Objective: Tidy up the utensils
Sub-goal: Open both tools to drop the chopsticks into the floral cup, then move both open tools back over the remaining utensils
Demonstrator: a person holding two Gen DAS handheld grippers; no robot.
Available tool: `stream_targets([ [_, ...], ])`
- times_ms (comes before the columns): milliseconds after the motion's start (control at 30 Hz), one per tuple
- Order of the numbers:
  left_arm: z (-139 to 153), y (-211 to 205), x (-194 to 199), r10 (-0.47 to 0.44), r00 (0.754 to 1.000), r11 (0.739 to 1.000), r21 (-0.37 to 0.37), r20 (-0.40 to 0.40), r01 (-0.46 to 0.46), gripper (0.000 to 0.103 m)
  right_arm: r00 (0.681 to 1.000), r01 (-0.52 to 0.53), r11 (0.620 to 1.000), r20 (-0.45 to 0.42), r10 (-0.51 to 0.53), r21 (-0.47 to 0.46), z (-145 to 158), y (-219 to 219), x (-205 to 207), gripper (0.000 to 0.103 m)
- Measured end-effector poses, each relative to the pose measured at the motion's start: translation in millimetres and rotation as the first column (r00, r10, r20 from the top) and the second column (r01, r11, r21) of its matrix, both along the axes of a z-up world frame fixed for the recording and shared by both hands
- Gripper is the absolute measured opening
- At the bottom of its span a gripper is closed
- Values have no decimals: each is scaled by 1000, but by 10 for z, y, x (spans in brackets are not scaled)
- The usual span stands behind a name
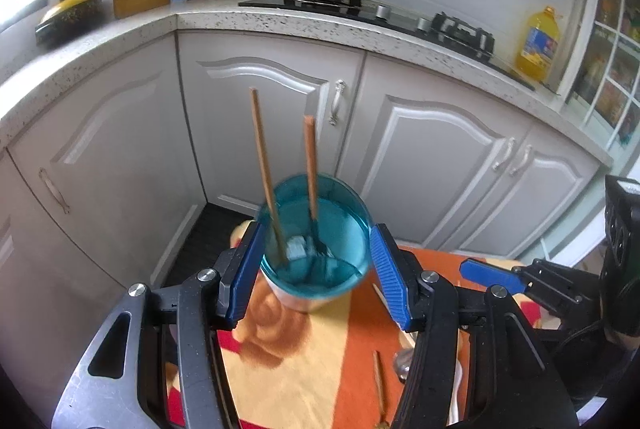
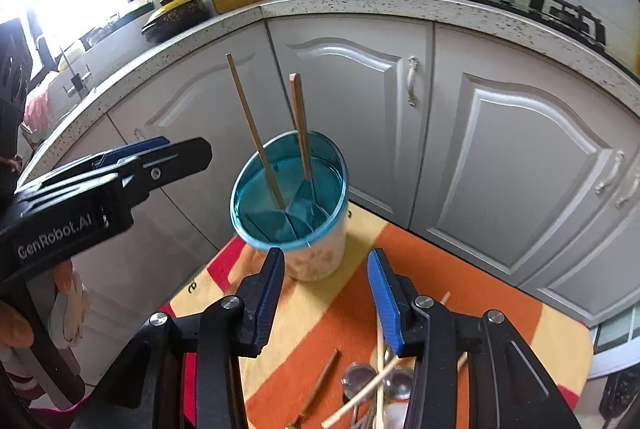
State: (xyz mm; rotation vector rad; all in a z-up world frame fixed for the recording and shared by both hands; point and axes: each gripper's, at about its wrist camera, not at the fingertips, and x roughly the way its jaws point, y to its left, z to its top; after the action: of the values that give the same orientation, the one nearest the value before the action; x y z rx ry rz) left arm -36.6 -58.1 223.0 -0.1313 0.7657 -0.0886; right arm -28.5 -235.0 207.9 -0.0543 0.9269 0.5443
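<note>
Chopstick [image 1: 265, 165] and fork [image 1: 311, 171] stand near-upright in the cup [image 1: 344, 213] (both tools [image 1: 316, 275] [image 2: 326, 299] spread, empty).

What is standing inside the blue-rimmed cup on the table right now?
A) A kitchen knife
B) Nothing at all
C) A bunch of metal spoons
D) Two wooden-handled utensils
D: two wooden-handled utensils stand upright in the blue-rimmed cup, their handles sticking out above its rim, while the spoons and loose chopsticks lie on the tablecloth.
</note>
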Motion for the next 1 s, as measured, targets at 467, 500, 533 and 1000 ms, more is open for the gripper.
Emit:
stream_targets([
  [467,-159,-392,-414,-68,998,997,38,-3,68,54,994,111,994,-14,-112,-5,-59,-476,-492,43],
  [500,-168,-414,-435,-71,997,997,37,-4,72,54,993,119,993,-17,-119,-10,-69,-518,-524,43],
  [533,-177,-434,-457,-75,997,996,38,-5,75,54,992,126,992,-17,-126,-15,-73,-546,-551,43],
  [1000,-299,-651,-580,-142,988,990,8,-53,142,54,981,194,981,-24,-194,-16,-129,-886,-791,45],
])
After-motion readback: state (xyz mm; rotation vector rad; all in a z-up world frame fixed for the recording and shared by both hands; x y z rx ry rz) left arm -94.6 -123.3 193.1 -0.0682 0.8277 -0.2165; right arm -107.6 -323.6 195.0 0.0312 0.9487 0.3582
